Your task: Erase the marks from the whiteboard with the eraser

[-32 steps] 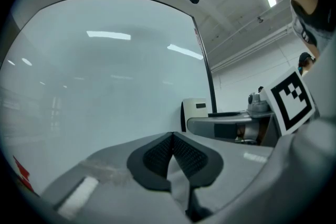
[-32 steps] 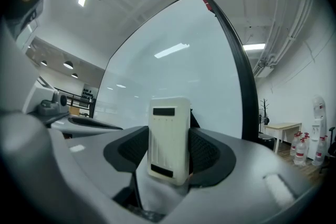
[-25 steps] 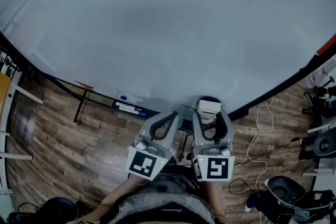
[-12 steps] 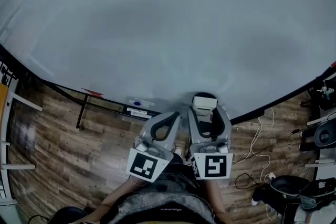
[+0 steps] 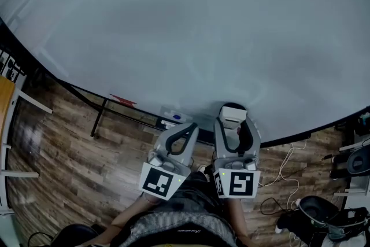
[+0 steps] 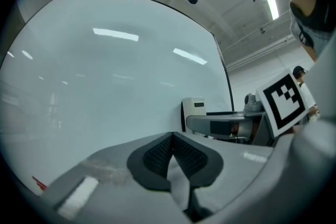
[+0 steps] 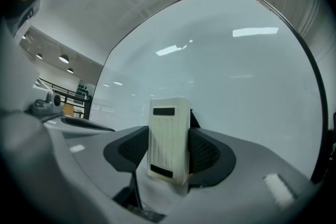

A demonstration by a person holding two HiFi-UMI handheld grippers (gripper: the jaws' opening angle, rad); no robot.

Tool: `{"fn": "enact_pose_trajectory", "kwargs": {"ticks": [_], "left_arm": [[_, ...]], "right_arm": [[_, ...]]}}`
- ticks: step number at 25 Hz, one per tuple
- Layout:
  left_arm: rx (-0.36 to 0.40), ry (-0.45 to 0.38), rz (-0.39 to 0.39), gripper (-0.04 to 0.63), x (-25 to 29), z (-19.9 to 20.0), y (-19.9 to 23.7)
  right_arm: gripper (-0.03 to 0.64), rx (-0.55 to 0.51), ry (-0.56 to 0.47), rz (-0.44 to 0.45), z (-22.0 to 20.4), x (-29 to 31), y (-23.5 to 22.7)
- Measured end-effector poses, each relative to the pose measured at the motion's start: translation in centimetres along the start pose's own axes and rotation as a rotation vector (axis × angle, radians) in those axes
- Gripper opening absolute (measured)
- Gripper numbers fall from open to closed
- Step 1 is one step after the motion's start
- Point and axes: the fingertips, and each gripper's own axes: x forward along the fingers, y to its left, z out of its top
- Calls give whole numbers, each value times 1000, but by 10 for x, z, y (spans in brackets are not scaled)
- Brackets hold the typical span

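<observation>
A large whiteboard (image 5: 185, 26) fills most of the head view; I see no marks on it. My right gripper (image 5: 232, 122) is shut on a white eraser (image 5: 233, 118), held just below the board's lower edge. In the right gripper view the eraser (image 7: 169, 139) stands upright between the dark pads, facing the whiteboard (image 7: 220, 71). My left gripper (image 5: 186, 128) sits beside the right one, jaws shut with nothing between them. In the left gripper view its gripper (image 6: 172, 150) points at the whiteboard (image 6: 105, 86), with the eraser (image 6: 193, 113) visible to its right.
A marker tray (image 5: 150, 118) with a blue-capped item (image 5: 176, 117) and a red item (image 5: 124, 100) runs under the board. Wooden floor (image 5: 63, 165) lies below. Cables (image 5: 289, 159) and chair bases (image 5: 315, 208) sit at the right; a table edge (image 5: 4, 95) is at the left.
The head view has swung, so the board's lower edge and tray now sit further right and lower. Both grippers keep their places side by side, the right still holding the eraser.
</observation>
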Motion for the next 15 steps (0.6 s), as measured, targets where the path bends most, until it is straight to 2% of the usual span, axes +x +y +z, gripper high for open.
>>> {"fn": "enact_pose_trajectory", "kwargs": {"ticks": [5, 11, 15], "left_arm": [[8, 1, 24, 3, -23, 1, 32], [26, 2, 61, 3, -53, 2, 66], [8, 8, 88, 3, -73, -2, 87]], "right_arm": [[242, -12, -17, -8, 6, 15, 26], [244, -52, -39, -111, 11, 22, 41], [242, -56, -52, -106, 15, 30, 65]]}}
